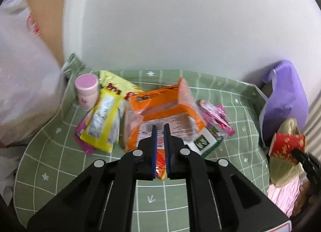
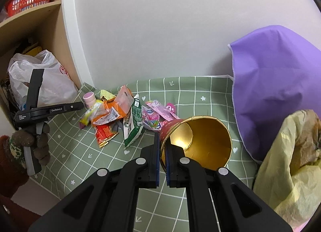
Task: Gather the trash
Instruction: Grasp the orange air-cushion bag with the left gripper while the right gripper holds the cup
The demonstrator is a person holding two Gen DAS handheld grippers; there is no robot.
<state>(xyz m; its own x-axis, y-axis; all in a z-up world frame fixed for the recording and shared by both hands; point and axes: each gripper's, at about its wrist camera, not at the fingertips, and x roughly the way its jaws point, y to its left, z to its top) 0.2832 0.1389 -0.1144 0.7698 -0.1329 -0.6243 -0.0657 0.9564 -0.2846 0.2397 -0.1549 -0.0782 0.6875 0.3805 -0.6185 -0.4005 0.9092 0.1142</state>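
Observation:
A pile of trash lies on the green checked cloth: an orange packet, a red wrapper, a yellow wrapper and pink wrappers. My left gripper is shut. Its tips hover just before the orange packet, and the red wrapper shows through the slit between the pads. In the right wrist view the left gripper stands left of the pile with nothing visible in it. My right gripper is shut on the wall of a red paper cup, gold inside, held tilted above the cloth.
A pink bottle stands at the pile's far left. A green-and-white packet lies mid-pile. A purple bag and a yellow bag fill the right side. A white plastic bag sits in the shelf at the left. A wall closes the back.

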